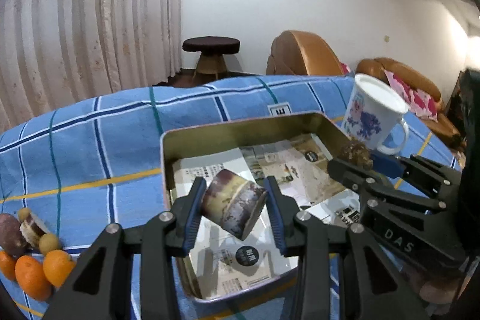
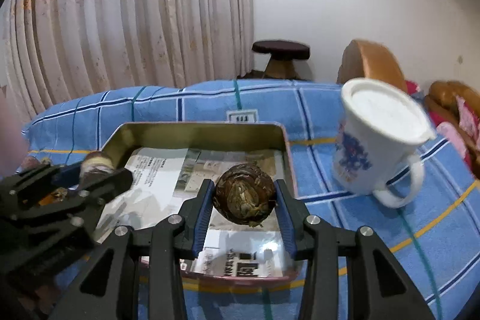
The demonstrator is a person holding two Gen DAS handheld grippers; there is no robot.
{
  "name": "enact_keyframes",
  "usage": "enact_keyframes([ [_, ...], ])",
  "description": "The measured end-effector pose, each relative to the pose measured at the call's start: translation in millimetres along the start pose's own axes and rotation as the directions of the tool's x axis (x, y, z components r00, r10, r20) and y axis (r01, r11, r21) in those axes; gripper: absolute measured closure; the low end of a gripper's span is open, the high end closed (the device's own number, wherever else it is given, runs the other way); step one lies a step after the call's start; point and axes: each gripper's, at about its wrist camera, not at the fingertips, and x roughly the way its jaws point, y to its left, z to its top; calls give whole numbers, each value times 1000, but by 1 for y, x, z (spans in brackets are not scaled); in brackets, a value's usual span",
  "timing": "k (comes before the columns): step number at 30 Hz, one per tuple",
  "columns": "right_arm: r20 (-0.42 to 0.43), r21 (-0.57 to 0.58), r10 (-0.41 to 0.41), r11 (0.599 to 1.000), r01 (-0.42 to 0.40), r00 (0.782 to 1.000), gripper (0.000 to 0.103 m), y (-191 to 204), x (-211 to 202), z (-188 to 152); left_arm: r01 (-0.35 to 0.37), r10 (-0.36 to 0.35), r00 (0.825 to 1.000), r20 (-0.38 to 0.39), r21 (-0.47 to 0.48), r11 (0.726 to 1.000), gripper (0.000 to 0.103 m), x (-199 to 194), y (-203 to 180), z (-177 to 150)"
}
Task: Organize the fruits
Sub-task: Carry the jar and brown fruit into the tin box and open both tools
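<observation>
**Both tongs loaded above the tin: release step pending**

The left tongs [image 1: 234,201] are clamped on a cut purple-and-cream cane piece [image 1: 232,204], held tilted and clear of the paper lining. The right tongs [image 2: 244,200] grip a brown, scaly round fruit [image 2: 244,198] in the same way. Both loads hang over the metal tin [image 1: 168,152], which sits on the blue checked tabletop [image 1: 90,158] toward its far edge, just beside a white printed mug [image 2: 375,146].

Judged step: delivery of two items into the tin. The next move calls for lowering each load to the lining, keeping the two tools apart, then spreading the pads.

More fruit, including oranges [image 1: 33,275], waits at the tabletop's left edge
</observation>
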Motion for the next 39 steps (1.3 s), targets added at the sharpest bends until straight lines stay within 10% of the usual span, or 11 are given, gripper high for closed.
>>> enact_keyframes([
  [15,-71,-26,49,998,-51,996,60,16,15,-8,-50,51,998,-27,13,999,60,12,-3,-4],
  [25,-31,82,107,991,-104,994,58,-3,9,-3,-127,126,989,73,8,992,13,-15,-2,4],
  [30,45,151,130,979,-136,990,23,-13,-3,0,-119,127,985,119,-71,990,0,-33,12,7],
  [39,140,154,89,982,-110,986,22,-10,-15,0,-203,217,968,125,-111,973,0,-51,38,-1],
])
